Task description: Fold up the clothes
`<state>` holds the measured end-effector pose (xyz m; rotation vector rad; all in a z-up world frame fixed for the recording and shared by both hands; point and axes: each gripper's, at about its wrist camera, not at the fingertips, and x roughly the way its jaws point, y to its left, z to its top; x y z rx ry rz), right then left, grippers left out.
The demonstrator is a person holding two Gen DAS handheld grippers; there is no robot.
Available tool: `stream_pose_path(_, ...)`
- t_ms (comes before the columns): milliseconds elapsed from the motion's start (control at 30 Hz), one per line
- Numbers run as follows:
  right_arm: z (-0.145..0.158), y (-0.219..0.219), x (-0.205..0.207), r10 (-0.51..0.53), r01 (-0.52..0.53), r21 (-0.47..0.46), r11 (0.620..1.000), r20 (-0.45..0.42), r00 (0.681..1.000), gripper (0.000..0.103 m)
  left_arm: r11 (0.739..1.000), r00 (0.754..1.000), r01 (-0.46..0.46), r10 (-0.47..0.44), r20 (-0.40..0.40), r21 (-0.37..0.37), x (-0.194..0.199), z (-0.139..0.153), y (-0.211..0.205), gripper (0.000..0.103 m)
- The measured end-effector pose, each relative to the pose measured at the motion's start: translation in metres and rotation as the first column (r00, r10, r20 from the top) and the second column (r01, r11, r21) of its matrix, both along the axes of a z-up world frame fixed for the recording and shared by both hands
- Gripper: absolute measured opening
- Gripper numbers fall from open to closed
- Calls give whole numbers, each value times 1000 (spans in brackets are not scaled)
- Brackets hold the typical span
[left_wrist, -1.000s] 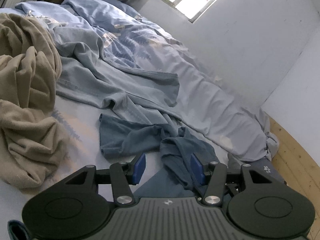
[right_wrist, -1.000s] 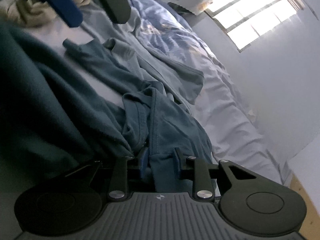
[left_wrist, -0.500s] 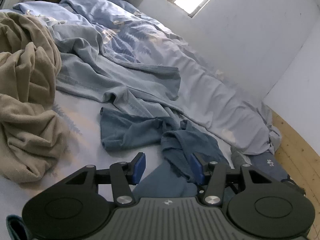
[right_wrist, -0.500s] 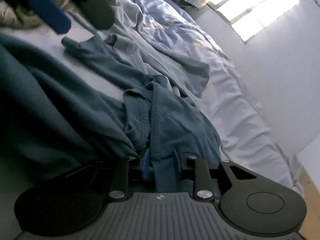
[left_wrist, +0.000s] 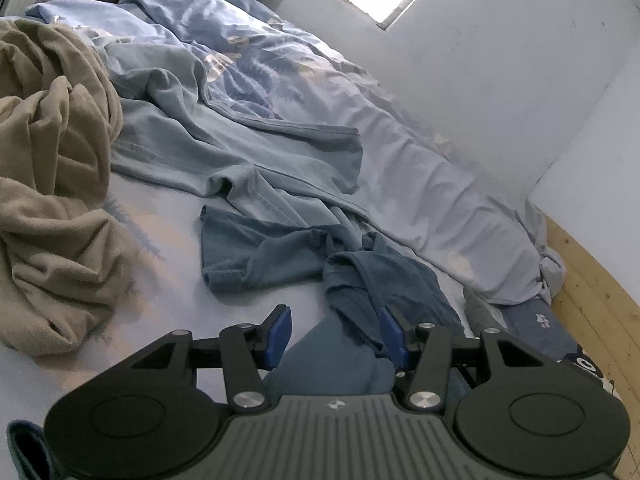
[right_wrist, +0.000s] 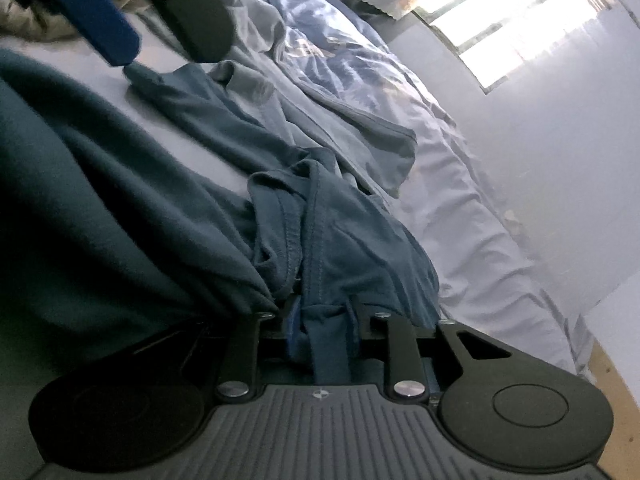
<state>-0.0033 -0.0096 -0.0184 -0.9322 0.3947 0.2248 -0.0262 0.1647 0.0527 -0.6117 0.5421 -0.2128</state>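
- Between the earlier frame and now, my right gripper has drawn its fingers inward; they are closing at this moment, with a bunched fold of the dark blue shirt between them and the pads already pressing on that fold. Neither hand has travelled, and the cloth lies as it did.
- My left gripper has its fingers apart. Dark cloth sits in the gap and brushes the right-hand pad, but nothing is clamped.
- That shirt lies crumpled on the bed, just this side of the pale blue garment. One flat part of it points away toward the tan blanket, and the twisted part runs back to my grippers.
- Its long axis, as far as I can judge from the twist, runs from the flat part near the pale blue garment down to my right fingers, slanting across the bed rather than square to its edge.
- I judge the step in hand to be taking hold of the shirt so it can be lifted clear and spread. No fold has been made yet.
- Next I would need a second hold with my left fingers on a hem or shoulder well apart from the right grip. Then both would lift and pull outward to undo the twist without dragging the pale blue garment along.
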Motion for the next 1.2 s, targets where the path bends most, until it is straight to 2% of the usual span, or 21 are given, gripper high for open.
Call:
stream_pose_path(100, 13, -7, -1, -15, 14, 52, 999, 22, 1000, 9, 1000, 1000, -10, 10, -2, 0, 0, 0, 3, 47)
stream_pose_path(233, 35, -18, -7, -14, 9, 147, 989, 32, 999, 9, 1000, 1000, -12, 12, 4, -12, 2, 2, 4, 47)
stream_pose_path(300, 45, -23, -13, 9, -10, 205, 979, 10, 1000, 9, 1000, 1000, 1, -1, 17, -24, 3, 4, 2, 47)
stream_pose_path(433, 65, -34, -28, 41, -38, 294, 955, -3, 999, 9, 994, 998, 51, -46, 51, -97, 7, 8, -2, 47)
stream_pose_path(500, 76, -42, -35, 53, -47, 339, 940, -9, 999, 9, 980, 995, 91, -81, 64, -175, 10, 7, -5, 47)
stream_pose_path(633, 92, -53, -52, 85, -75, 398, 914, -6, 996, 9, 925, 985, 172, -151, 88, -338, 18, 0, -14, 48)
stream_pose_path(700, 97, -55, -60, 108, -98, 402, 910, -1, 994, 9, 903, 981, 194, -175, 86, -383, 22, -3, -22, 48)
stream_pose_path(800, 102, -59, -74, 145, -133, 408, 903, 1, 989, 9, 889, 982, 189, -183, 53, -417, 31, -10, -34, 48)
stream_pose_path(933, 104, -68, -88, 193, -170, 421, 891, -13, 981, 9, 846, 984, 161, -178, 16, -508, 42, -26, -45, 48)
stream_pose_path(1000, 104, -75, -91, 199, -172, 428, 887, -19, 980, 9, 841, 987, 143, -161, 11, -522, 44, -30, -48, 45)
stream_pose_path(1033, 104, -78, -92, 201, -171, 431, 886, -23, 979, 9, 839, 988, 141, -157, 15, -526, 44, -31, -50, 33)
stream_pose_path(1067, 103, -79, -93, 196, -169, 427, 889, -20, 980, 9, 843, 988, 138, -150, 18, -520, 44, -31, -51, 15)
stream_pose_path(1133, 102, -81, -95, 180, -160, 406, 900, -10, 984, 9, 859, 990, 136, -141, 29, -494, 44, -27, -54, 7)
stream_pose_path(1200, 99, -78, -99, 171, -161, 371, 915, 5, 985, 13, 873, 990, 137, -133, 41, -469, 43, -23, -56, 4)
